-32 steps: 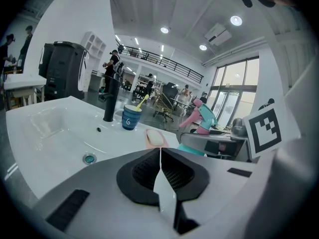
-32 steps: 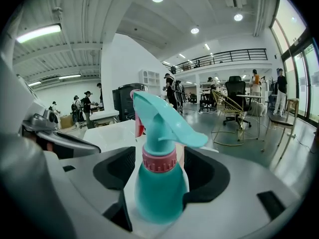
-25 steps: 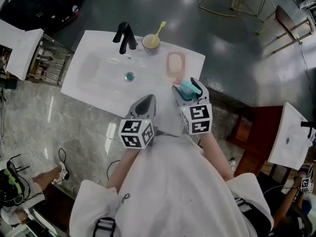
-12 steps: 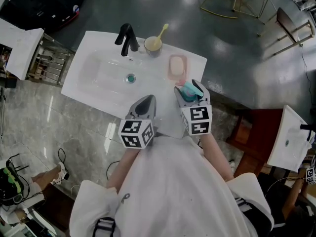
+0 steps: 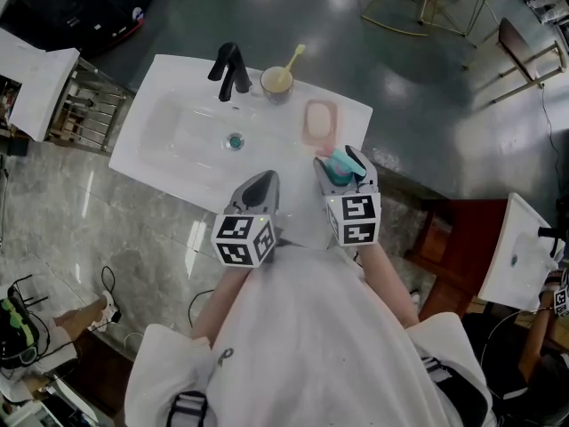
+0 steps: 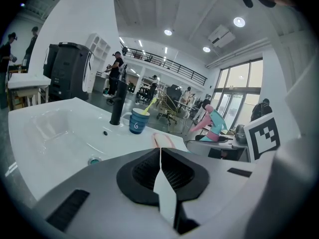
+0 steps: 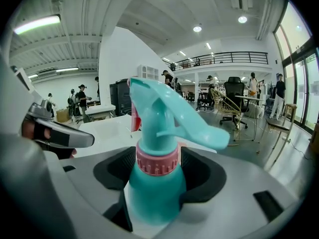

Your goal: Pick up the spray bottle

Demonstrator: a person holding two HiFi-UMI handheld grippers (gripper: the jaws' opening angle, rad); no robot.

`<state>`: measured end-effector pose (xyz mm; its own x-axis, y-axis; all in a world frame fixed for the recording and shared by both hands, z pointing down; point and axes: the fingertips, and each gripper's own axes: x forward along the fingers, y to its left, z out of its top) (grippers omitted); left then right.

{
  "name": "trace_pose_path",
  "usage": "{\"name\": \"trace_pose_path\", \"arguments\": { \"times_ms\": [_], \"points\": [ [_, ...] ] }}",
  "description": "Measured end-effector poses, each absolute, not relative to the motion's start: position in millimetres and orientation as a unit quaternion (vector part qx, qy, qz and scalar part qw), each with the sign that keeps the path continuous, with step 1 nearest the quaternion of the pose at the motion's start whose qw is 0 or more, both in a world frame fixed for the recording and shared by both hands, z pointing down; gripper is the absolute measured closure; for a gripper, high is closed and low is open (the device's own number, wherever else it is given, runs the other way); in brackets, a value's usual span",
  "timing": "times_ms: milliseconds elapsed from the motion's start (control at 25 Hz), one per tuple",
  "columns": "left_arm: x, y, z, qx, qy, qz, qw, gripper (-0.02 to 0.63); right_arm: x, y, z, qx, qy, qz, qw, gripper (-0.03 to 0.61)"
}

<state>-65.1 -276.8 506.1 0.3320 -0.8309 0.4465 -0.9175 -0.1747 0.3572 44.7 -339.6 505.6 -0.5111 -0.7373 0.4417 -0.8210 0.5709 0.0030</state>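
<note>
Almost no change over the last second: same place for the right gripper (image 5: 342,169), clenched on the bottle (image 5: 339,162) above the near right corner of the sink (image 5: 169,163), with only a slight drift in the head view's framing. Seen along the jaws in the right gripper view (image 7: 155,158): pads pressed to both sides of the teal bottle (image 7: 157,185) just under its pink collar, body upright, trigger head jutting off to the right. No telling from these views whether lifted clear of the counter or resting on it. Just beside it, at the sink's near rim and likewise unmoved: the left gripper (image 5: 260,188), jaws pressed together on nothing, confirmed in the left gripper view (image 6: 160,156), with the bottle (image 6: 218,126) in sight off to its right. Farther back and well apart from both grippers: tap (image 5: 228,68), cup (image 5: 276,80) and soap dish (image 5: 317,121). Judged from the firm, centred hold and the stillness: grasp already made, no fresh reach needed, at most a clean lift left to finish the pick-up. Possible risk: slipping on the smooth rounded body if raised too fast.
</note>
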Motion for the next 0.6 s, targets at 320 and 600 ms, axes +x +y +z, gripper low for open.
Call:
{"name": "trace_pose_path", "arguments": {
  "times_ms": [320,600],
  "points": [
    [-62.7,-273.5,501.5,0.766,-0.573,0.069,0.283,0.583,45.1,-329.1,498.9,0.452,-0.865,0.105,0.193,0.286],
    [-49.0,-265.8,499.2,0.779,-0.560,0.071,0.274,0.583,52.5,-311.1,485.1,0.463,-0.863,0.112,0.168,0.287]
  ]
}}
